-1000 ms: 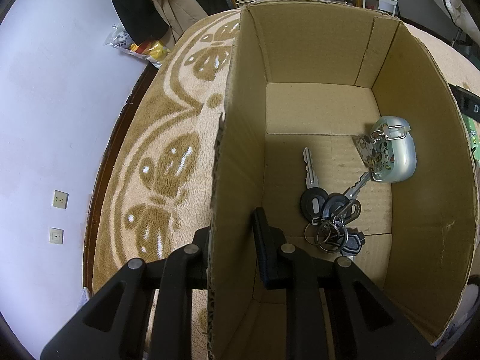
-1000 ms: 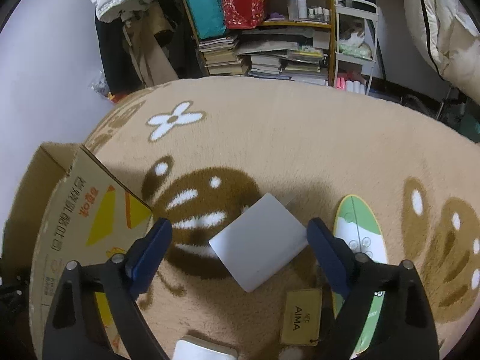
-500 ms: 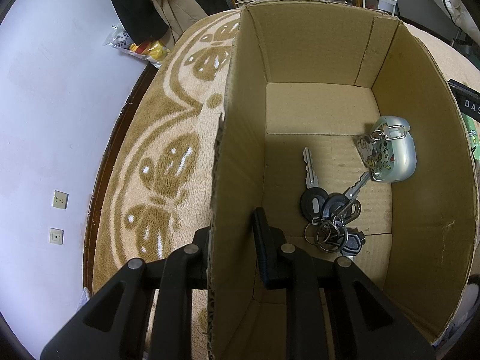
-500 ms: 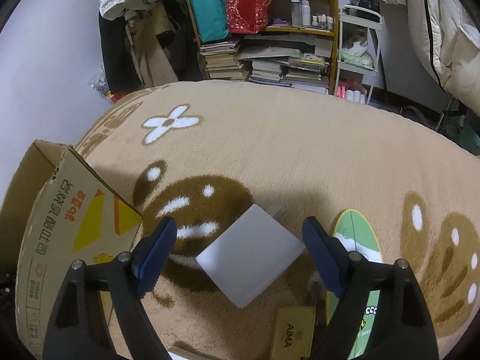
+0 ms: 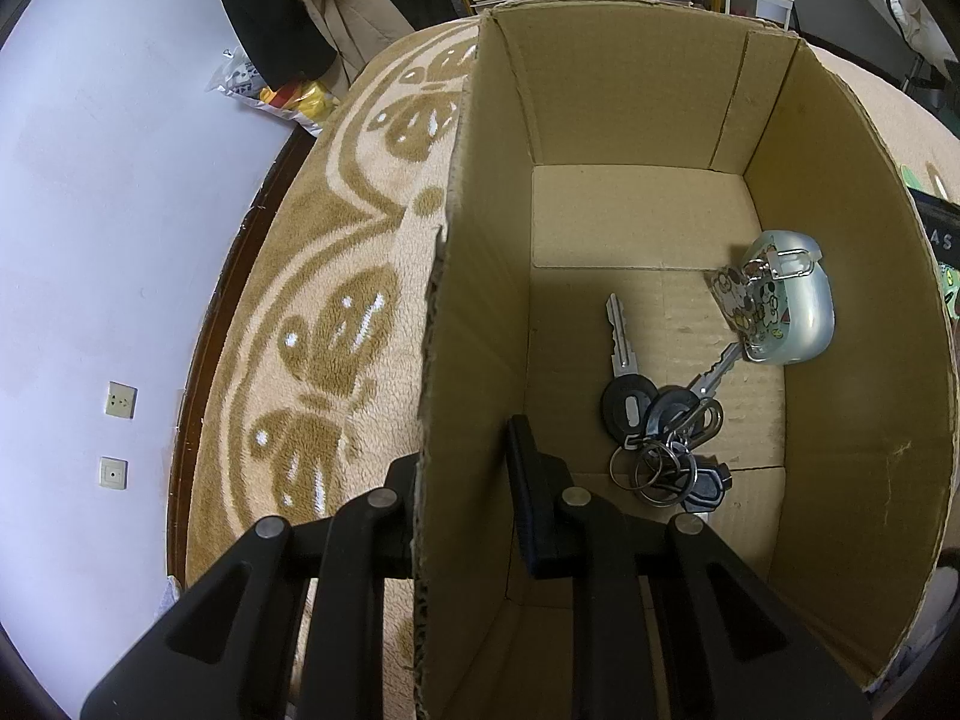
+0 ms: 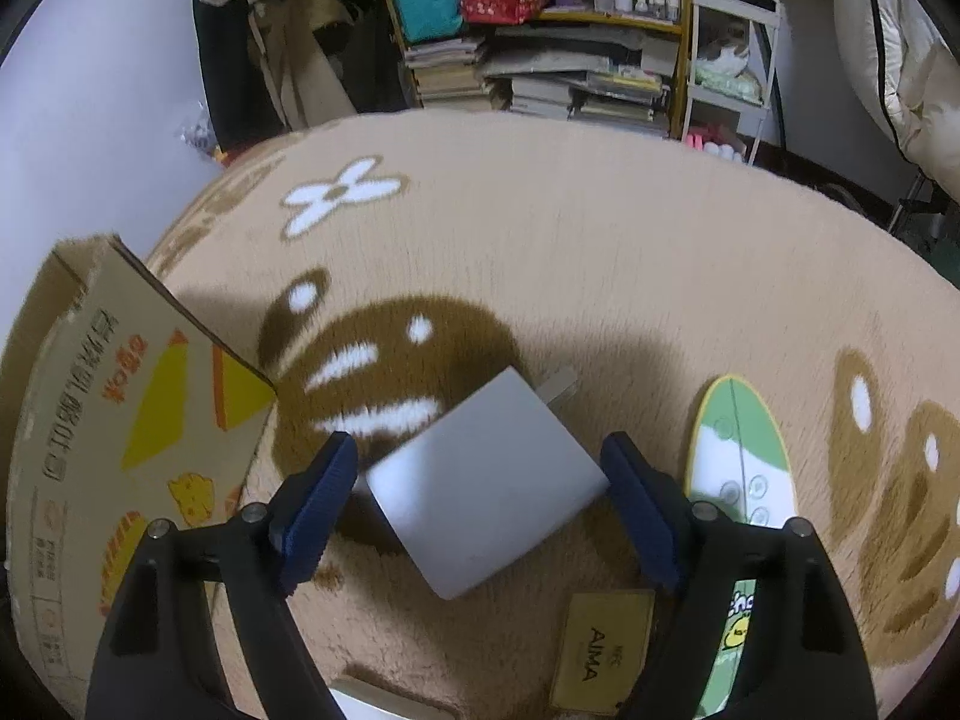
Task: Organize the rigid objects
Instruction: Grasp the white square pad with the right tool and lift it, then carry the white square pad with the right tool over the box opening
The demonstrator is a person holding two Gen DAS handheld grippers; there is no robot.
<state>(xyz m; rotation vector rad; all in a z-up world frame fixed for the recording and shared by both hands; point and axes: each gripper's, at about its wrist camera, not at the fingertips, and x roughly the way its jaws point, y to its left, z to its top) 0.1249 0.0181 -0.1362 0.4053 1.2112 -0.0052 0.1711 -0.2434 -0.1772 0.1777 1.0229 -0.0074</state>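
Left gripper clamped on the side wall of the cardboard box, one finger outside and one inside; the box stands on the patterned rug and holds a bunch of keys and a small silver-green case. Right gripper spread wide and empty, its blue pads either side of a white charger block that lies flat on the rug — apart from both pads, none touching. The block sits diagonally to the gripper: its prongs point up and to the right, away from the camera, so its long axis runs askew to the closing line and its corners, not its flat faces, look toward the pads. The right gripper is plainly the nearer; the box lies to its left. Beside the block — a green-and-white oval remote to the right and a tan "AIMA" card near the lower edge.
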